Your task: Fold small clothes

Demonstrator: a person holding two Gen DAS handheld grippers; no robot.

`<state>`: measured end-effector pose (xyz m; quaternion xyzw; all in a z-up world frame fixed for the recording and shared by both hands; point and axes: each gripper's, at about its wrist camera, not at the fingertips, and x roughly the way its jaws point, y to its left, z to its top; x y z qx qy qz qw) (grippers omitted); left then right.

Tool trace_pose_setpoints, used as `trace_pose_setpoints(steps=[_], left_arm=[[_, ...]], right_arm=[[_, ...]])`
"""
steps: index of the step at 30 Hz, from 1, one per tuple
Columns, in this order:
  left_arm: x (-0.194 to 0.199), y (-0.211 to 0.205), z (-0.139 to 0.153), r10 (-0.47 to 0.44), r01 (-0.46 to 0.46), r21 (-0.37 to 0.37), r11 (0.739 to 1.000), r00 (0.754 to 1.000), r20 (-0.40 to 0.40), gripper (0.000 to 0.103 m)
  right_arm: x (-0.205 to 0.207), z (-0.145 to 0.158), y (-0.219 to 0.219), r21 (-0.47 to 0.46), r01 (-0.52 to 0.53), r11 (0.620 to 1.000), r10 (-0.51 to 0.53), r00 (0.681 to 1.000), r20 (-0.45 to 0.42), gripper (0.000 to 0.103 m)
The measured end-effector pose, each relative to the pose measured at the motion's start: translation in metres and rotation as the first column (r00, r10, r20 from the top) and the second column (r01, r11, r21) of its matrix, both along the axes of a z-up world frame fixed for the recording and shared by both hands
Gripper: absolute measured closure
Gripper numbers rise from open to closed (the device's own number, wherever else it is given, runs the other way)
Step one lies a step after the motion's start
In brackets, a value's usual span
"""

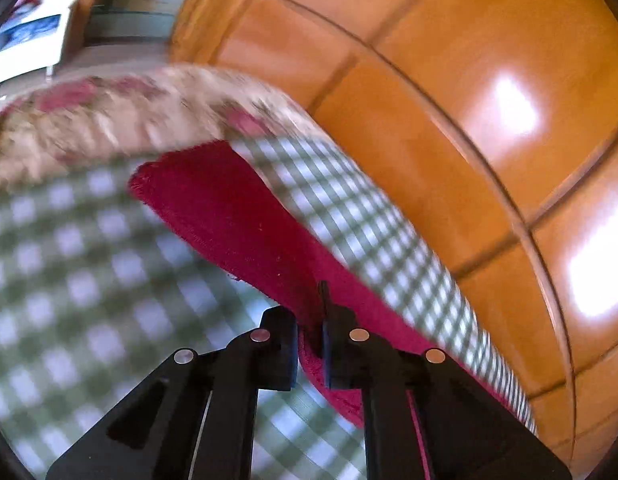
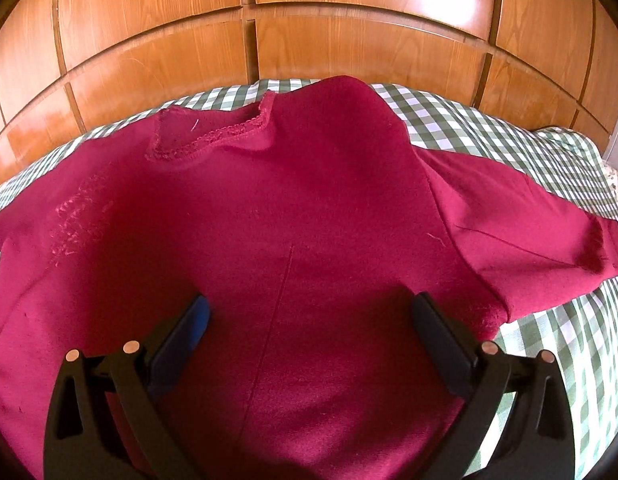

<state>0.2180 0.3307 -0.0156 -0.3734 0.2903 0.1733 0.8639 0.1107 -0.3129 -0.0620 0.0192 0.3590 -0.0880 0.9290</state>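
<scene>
Wooden panelled wardrobe [image 2: 329, 52] fills the background in both views, glossy orange, dark grooves between panels. In front of it, bed surface covered by a green-and-white checked cloth [image 2: 489, 136]. Floral quilt [image 1: 109, 120] shows at the far edge in the left wrist view, blurred.

Dark red garment [image 2: 289, 208] lies spread on the checked cloth, inside out by the look of the neckline seam [image 2: 213, 140] with exposed stitching. One sleeve [image 2: 529, 232] stretches out to the right in the right wrist view, resting flat on the checks. A thin crease line runs down the middle of the body panel.

Right gripper [image 2: 309, 320]: jaws wide apart, hanging just above the garment's body, fabric lying between the two fingers [image 2: 441, 332] but not pinched. Whether the pads touch the cloth, cannot tell.

Left gripper [image 1: 309, 320]: jaws drawn together, clamped on a red edge of the garment [image 1: 229, 216]. The red strip runs away from the fingers toward the far side, over the checked cloth [image 1: 69, 272], near the bed's edge beside the wardrobe [image 1: 449, 80]. Left view is motion-blurred.
</scene>
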Motion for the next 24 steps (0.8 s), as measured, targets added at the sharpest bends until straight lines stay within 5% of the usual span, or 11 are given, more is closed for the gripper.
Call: trace_pose_setpoints(steps=[5,9,12,13,15,16,17,24], left_arm=[[0.004,0.005,-0.012,-0.029,0.033,0.049,0.998,0.997,-0.076,0.096],[0.006,0.002,-0.020,-0.043,0.044,0.009,0.999,0.997,-0.066,0.093],[0.003,0.008,-0.021,-0.041,0.039,-0.071,0.997,0.999,-0.024,0.056],[0.002,0.008,-0.018,-0.026,0.025,-0.076,0.997,1.000,-0.014,0.054],[0.003,0.005,-0.011,-0.009,0.008,-0.032,0.999,0.999,-0.034,0.057],[0.005,0.003,-0.009,-0.019,0.018,-0.025,1.000,0.999,-0.038,0.079],[0.007,0.000,-0.007,-0.037,0.036,-0.016,0.999,0.998,-0.050,0.089],[0.000,-0.023,0.018,-0.063,0.063,0.083,0.995,0.998,-0.001,0.093]], right_arm=[[0.000,0.000,0.001,0.001,0.000,1.000,0.000,1.000,-0.001,0.002],[0.000,0.000,0.001,0.001,0.000,1.000,0.000,1.000,0.000,0.002],[0.000,0.000,0.001,0.001,0.000,1.000,0.000,1.000,-0.001,0.002],[0.000,0.000,0.001,0.000,0.000,1.000,0.000,1.000,-0.001,0.002],[0.000,0.000,0.001,0.001,0.000,1.000,0.000,1.000,0.000,0.002],[0.000,0.000,0.001,0.001,0.000,1.000,0.000,1.000,0.000,0.002],[0.000,0.000,0.001,0.001,0.000,1.000,0.000,1.000,-0.001,0.002],[0.000,0.001,0.001,0.000,0.000,1.000,0.000,1.000,-0.001,0.002]])
